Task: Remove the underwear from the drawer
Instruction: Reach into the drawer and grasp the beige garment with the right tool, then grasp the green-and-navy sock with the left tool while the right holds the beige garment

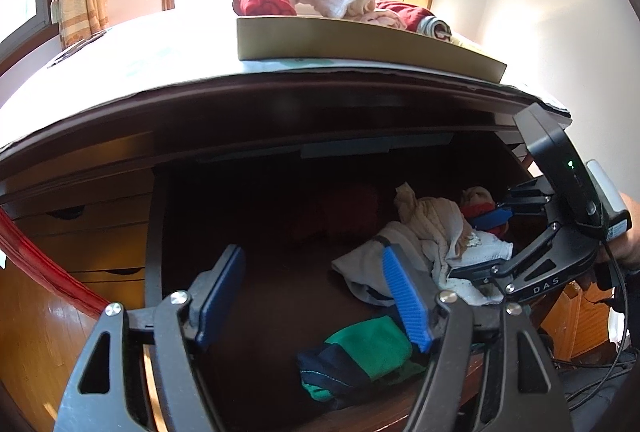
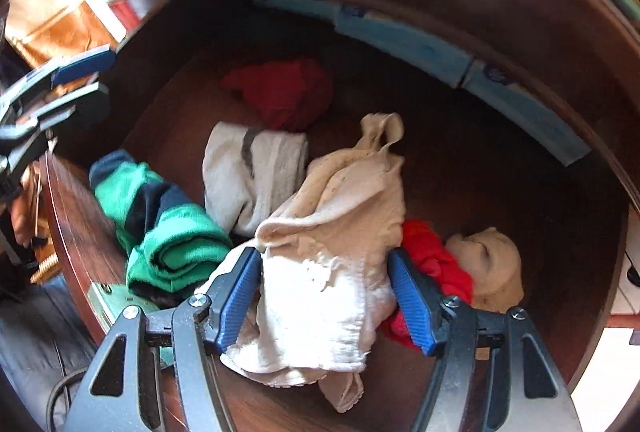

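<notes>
Now your right gripper (image 2: 324,296) is down in the drawer (image 2: 500,167), its jaws straddling the cream underwear (image 2: 332,232) and touching the cloth on both sides, though I cannot tell whether they grip it. Squeeze until the bundle bunches firmly, then lift straight up so the loose tail does not drag. Beware the red garment (image 2: 434,264) just beside the right-hand pad; it could come along. A white piece (image 2: 248,175) and green shorts (image 2: 160,228) lie close on the other side. Your left gripper (image 1: 316,296) hangs open and empty over the drawer front; leave it there, clear of the lift.
</notes>
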